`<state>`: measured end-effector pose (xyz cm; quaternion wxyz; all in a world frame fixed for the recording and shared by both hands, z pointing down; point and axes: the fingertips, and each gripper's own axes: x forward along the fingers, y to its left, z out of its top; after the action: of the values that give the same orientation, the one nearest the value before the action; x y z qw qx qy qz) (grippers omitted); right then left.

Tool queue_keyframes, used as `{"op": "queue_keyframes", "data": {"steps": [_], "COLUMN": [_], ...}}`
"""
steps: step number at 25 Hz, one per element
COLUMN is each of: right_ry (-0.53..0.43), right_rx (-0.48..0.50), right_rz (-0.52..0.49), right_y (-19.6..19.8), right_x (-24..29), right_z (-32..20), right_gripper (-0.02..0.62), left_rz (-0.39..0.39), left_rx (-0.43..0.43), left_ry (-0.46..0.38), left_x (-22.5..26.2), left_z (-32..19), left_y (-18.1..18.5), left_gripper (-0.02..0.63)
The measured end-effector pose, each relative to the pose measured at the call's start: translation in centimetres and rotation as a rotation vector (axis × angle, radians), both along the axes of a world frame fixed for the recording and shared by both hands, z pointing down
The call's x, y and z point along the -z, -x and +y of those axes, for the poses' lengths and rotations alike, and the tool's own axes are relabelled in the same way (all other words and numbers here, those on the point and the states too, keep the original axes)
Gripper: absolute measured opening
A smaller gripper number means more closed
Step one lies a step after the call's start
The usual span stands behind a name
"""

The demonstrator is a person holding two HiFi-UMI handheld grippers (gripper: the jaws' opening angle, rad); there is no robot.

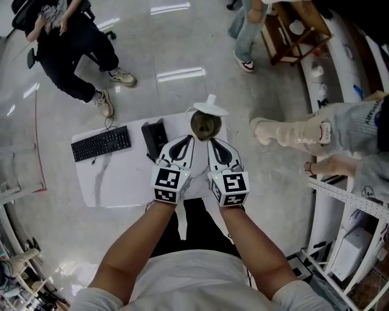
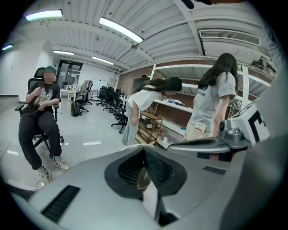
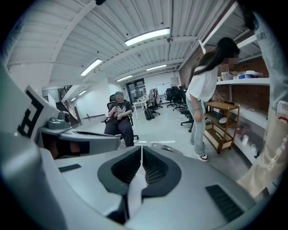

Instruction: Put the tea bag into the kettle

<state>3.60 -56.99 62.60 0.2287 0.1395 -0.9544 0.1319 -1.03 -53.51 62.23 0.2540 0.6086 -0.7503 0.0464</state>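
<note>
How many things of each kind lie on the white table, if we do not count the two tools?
Keyboard: 1
Kettle: 1
Black object: 1
Total: 3

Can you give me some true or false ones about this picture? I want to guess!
1. The kettle's lid is open. True: the kettle stands with its lid tipped up.
2. The keyboard is lying on the floor. False: the keyboard lies on the white table, left of the kettle.
3. Both hand-held grippers are wide open. False: the left hand-held gripper and the right hand-held gripper are each shut on a white paper strip.
4. Someone is sitting on a chair. True: a person in dark clothes sits on an office chair beyond the table.
</note>
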Motion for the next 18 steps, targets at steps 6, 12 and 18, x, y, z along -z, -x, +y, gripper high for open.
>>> {"op": "queue_keyframes", "data": {"steps": [6, 12, 18], "right_ry": [-0.045, -0.085, -0.100], "right_rx": [0.024, 0.055, 0.084], "right_rz": [-0.042, -0.086, -0.146], "right_y": [-0.3, 0.5, 2.0], "right_x": [5.7, 10.9, 15.8], "right_z": [1.1, 3.5, 6.3], "right_gripper": [0.017, 0.017, 0.017], "left_rz": [-0.030, -0.057, -0.093], "left_rx": [-0.017, -0.043, -0.012], "left_ry": [-0.043, -0.058, -0.107], "left_x": [5.5, 9.5, 14.5], "left_z": [1.4, 4.7, 7.3], "left_y": [-0.9, -1.1, 0.3], "left_gripper": [0.008, 0.008, 0.008]}}
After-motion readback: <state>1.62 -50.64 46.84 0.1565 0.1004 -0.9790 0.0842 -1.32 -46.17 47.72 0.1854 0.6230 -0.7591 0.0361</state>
